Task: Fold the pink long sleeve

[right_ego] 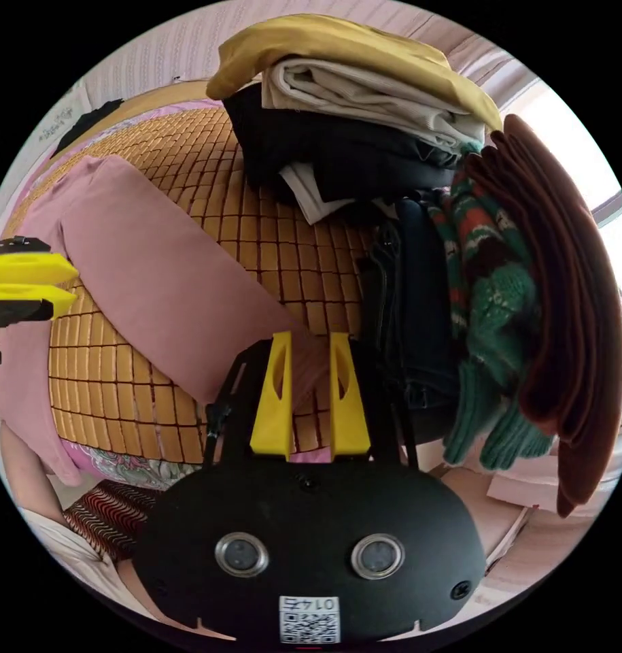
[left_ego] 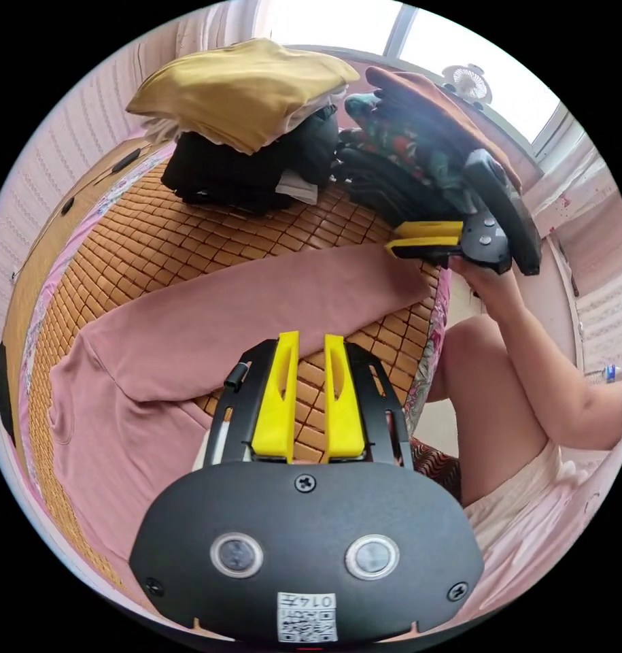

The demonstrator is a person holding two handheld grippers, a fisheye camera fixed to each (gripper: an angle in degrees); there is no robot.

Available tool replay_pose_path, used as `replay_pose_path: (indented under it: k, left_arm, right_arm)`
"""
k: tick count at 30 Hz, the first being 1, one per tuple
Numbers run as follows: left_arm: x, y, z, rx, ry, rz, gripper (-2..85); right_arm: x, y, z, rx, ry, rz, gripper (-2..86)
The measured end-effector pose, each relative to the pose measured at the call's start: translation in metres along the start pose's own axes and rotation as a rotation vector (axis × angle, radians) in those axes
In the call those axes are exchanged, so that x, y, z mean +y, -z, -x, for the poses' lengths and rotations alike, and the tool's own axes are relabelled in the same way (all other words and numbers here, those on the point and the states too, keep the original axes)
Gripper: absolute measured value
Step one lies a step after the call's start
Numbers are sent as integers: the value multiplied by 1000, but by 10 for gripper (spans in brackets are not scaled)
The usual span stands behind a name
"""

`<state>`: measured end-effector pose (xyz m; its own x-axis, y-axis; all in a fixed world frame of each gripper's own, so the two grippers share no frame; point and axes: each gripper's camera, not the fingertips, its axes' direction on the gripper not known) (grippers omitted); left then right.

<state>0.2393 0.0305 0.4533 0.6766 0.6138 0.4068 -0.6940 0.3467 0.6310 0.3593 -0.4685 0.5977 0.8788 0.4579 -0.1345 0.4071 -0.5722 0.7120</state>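
Risking a slipped cuff (right_ego: 307,364): reaching the right gripper (right_ego: 309,398) over only the very end of the sleeve (right_ego: 168,272), so losing it on lifting if the bite is shallow. Also risking a knock against the leaning stack of knitwear (right_ego: 501,286) and the pile of folded clothes (right_ego: 365,136) just beside it while swinging the sleeve across.

Lying flat on the bamboo mat (left_ego: 188,238) of the bed: the pink long sleeve (left_ego: 120,422), sleeve stretched out, cuff sitting between the right jaws. Not being able to tell whether those are clenching it. Holding the left gripper (left_ego: 309,398) above bare mat beside the sleeve, jaws slightly parted, grasping nothing.
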Motion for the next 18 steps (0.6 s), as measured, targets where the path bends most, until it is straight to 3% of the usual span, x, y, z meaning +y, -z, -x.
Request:
replay_pose_path:
  k: [4, 6, 18]
  left_arm:
    - [-15, -23, 11, -17, 71, 37, 66]
    - [-21, -53, 9, -47, 70, 153, 61]
    - [-32, -36, -5, -106, 29, 50, 62]
  right_arm:
    - [-1, -1, 5, -4, 10, 26, 76]
    - [-2, 3, 3, -31, 24, 16, 58]
    - [0, 49, -34, -90, -121, -139, 54]
